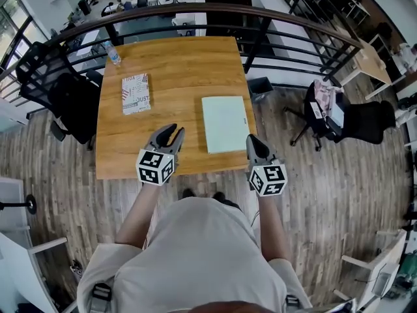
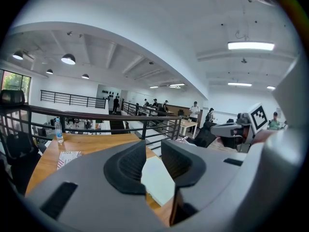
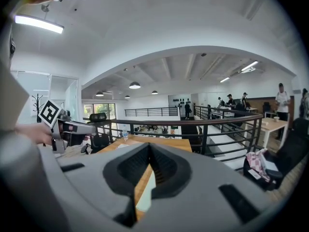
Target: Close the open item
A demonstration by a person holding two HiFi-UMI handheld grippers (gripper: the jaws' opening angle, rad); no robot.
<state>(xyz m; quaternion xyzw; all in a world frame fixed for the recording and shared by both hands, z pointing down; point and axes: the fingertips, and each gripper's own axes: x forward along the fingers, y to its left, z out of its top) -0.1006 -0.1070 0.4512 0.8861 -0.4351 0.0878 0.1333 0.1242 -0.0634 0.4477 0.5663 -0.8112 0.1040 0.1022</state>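
Observation:
A pale green laptop [image 1: 225, 123] lies flat with its lid down on the right half of the wooden table [image 1: 176, 64]. My left gripper [image 1: 174, 130] hovers over the table's near edge, left of the laptop, jaws apart with nothing between them. In the left gripper view the laptop [image 2: 157, 178] shows through the gap of that gripper [image 2: 153, 146]. My right gripper [image 1: 251, 137] sits at the laptop's near right corner, its jaws closed together and empty. In the right gripper view a sliver of the laptop [image 3: 146, 192] shows below the meeting jaws [image 3: 148, 149].
A printed booklet [image 1: 135, 93] lies on the table's left side and a water bottle [image 1: 113, 55] stands at the far left corner. A curved metal railing [image 1: 195, 8] runs behind the table. Black office chairs stand at left [image 1: 71, 103] and right [image 1: 365, 119].

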